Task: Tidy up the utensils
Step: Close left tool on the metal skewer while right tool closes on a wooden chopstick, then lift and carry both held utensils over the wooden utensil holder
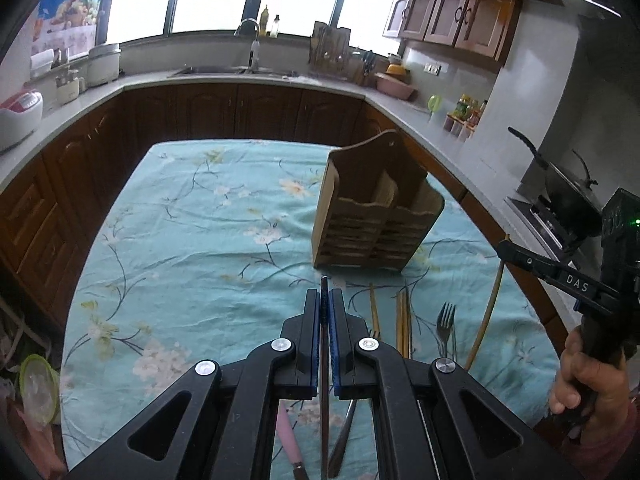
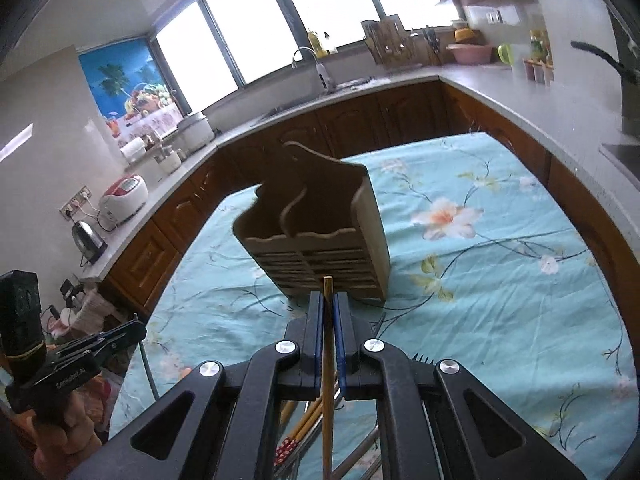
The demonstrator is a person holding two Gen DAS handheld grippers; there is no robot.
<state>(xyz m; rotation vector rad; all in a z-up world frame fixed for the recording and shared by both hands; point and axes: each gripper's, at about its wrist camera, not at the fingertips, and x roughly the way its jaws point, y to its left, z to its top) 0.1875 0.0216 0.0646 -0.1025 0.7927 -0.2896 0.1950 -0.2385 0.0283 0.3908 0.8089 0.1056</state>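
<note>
Both tongs pinch one utensil each: left tongs (image 1: 325, 300) a dark chopstick (image 1: 324, 400), right tongs (image 2: 328, 302) a wooden chopstick (image 2: 328, 360). Neither has reached my wooden holder (image 1: 372, 220), which looks empty. Near the holder, a fork (image 1: 446, 320) and more chopsticks (image 1: 402, 320) wait on the tabletop (image 1: 192, 216).

teal floral tablecloth (image 1: 192, 240), tan wooden caddy (image 2: 320, 240), pink-handled knife (image 1: 289, 440)

Wooden holder (image 1: 376, 208), matt, with a slatted front, on a wrinkled floral cotton-like cloth (image 1: 192, 240). Just in front of the holder: pale wooden chopsticks (image 1: 402, 320) and a shiny metal fork (image 1: 446, 320). Behind the holder: glossy brown wooden cabinets (image 1: 256, 110).
</note>
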